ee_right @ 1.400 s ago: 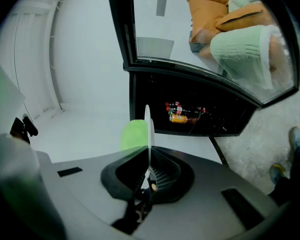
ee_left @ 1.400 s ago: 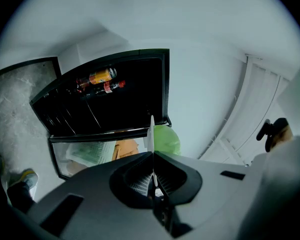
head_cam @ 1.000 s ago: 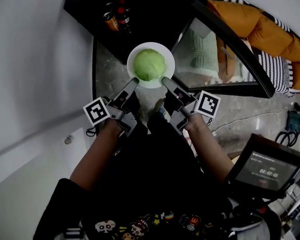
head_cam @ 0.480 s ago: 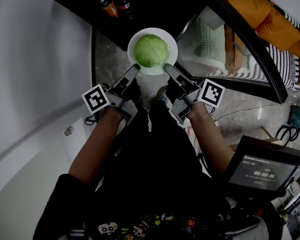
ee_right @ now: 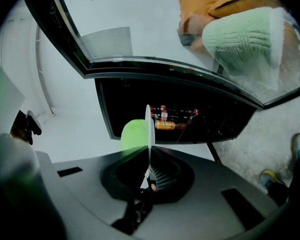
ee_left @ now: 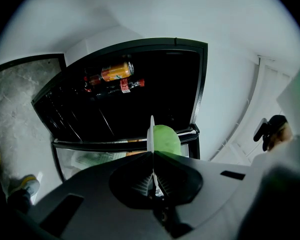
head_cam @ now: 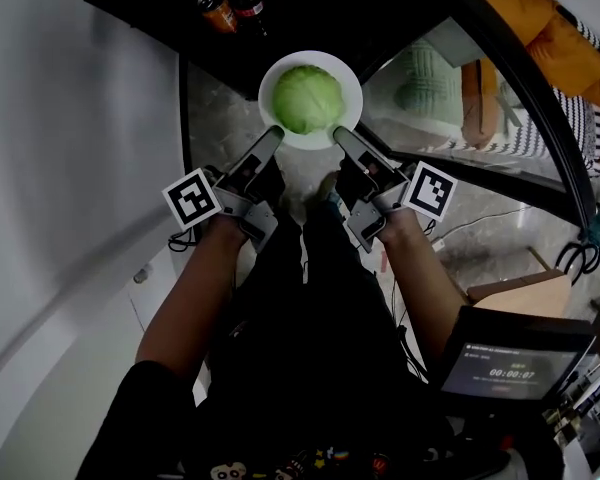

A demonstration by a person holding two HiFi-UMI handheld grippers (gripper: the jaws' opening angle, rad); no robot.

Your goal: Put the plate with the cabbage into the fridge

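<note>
— where is the round white plate (head_cam: 320,58) with the green cabbage (head_cam: 307,98) sitting?
— it is hanging in the air before the open black fridge (head_cam: 330,8); the left hand-held gripper (head_cam: 272,136) and right hand-held gripper (head_cam: 341,136) are each clenching its rim.

Held out side by side toward 12 o'clock, the left tongs (head_cam: 272,136) and right tongs (head_cam: 340,135) each clamp the plate (head_cam: 310,142) by its rim.
</note>
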